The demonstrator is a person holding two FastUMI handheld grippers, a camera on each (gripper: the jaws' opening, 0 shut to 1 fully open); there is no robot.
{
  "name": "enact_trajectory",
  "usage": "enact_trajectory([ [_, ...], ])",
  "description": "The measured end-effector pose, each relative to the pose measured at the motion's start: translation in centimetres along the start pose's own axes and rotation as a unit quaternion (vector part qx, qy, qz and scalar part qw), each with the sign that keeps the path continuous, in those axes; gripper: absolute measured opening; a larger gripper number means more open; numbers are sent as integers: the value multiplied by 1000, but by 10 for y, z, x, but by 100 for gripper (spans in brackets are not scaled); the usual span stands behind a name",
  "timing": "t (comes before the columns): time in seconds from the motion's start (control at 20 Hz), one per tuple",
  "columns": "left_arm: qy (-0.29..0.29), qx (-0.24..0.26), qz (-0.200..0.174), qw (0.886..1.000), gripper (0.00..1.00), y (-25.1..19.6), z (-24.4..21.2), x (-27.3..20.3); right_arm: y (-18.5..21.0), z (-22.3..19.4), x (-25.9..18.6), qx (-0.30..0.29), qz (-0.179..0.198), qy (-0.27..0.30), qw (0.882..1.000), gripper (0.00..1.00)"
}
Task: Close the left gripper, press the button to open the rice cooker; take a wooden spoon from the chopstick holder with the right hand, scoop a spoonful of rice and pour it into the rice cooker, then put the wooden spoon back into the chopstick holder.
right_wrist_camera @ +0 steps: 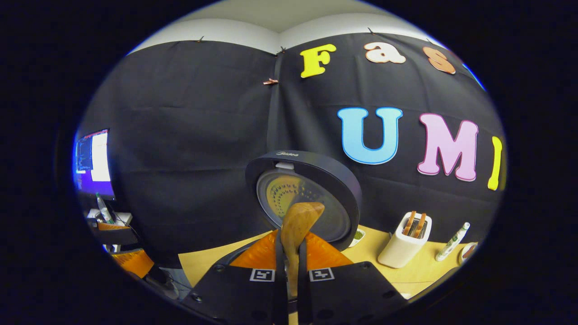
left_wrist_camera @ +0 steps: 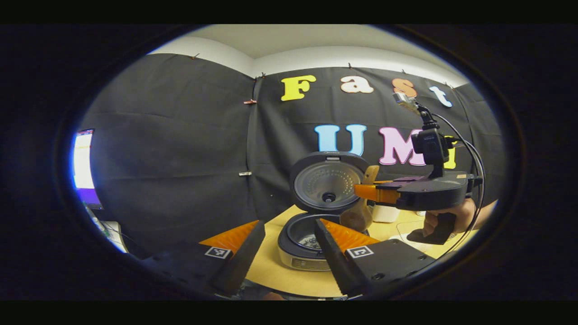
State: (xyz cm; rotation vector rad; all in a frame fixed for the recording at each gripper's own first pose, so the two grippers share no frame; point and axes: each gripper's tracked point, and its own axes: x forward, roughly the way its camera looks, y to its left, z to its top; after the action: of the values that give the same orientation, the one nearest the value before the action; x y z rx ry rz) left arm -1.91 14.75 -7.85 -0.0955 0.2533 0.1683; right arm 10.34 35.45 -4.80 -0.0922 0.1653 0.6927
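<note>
Rice cooker (left_wrist_camera: pixel 311 234) standing on the tan surface (left_wrist_camera: pixel 275 271) with its lid (left_wrist_camera: pixel 327 183) swung up and back — the round inner plate of the lid faces forward, and the pot opening lies below it. In the left gripper view the left claw (left_wrist_camera: pixel 289 234) sits low in front of the cooker, its two fingers spread well apart with nothing between them. Farther off in that view the right claw (left_wrist_camera: pixel 368 192), held by a hand (left_wrist_camera: pixel 451 216), reaches in from the right at about lid height; it is clamped on a wooden spoon (left_wrist_camera: pixel 361 207), which hangs tilted just beside the lid and above the right rim of the pot. Whether the spoon carries rice cannot be told.

In the right gripper view the right claw (right_wrist_camera: pixel 289 271) has both fingers pressed together on the spoon's handle — the spoon (right_wrist_camera: pixel 298 221) rises between them, its bowl in front of the raised lid (right_wrist_camera: pixel 311 194). To the right on the surface (right_wrist_camera: pixel 406 275) stands a white chopstick holder (right_wrist_camera: pixel 402 248) with wooden handles sticking out of its top; a small bottle (right_wrist_camera: pixel 451 241) leans near it.
</note>
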Motion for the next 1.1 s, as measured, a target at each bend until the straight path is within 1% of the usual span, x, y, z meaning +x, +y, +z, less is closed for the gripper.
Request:
enact_trajectory([
  [0.15,-1,1,-2,1000,78,-1,1,-1,9,13,-4,-63,18,-27,997,13],
  [0.2,0,2,-2,1000,78,-1,0,0,8,10,-4,-66,22,-31,997,12],
  [0.35,0,2,-5,1000,77,-1,1,0,11,4,-6,-13,28,-25,999,13],
  [0.45,-2,3,-6,1000,78,-3,2,-1,6,7,-12,14,16,-22,1000,13],
  [0.6,-2,8,-13,1000,78,-5,4,-1,-10,11,-17,32,1,-22,999,12],
  [0.65,-1,8,-17,1000,77,-6,4,-1,-17,12,-21,37,-5,-23,999,17],
  [0.7,-2,8,-19,1000,77,-8,5,-2,-24,13,-25,41,-12,-24,999,12],
  [0.8,-3,8,-29,1000,78,-13,9,-3,-41,14,-35,48,-29,-27,998,12],
  [0.95,-6,12,-37,999,78,-44,16,13,-75,15,-54,60,-65,-28,996,13],
  [1.1,-18,11,-50,999,79,-64,24,15,-110,11,-79,70,-101,-27,992,12],
])
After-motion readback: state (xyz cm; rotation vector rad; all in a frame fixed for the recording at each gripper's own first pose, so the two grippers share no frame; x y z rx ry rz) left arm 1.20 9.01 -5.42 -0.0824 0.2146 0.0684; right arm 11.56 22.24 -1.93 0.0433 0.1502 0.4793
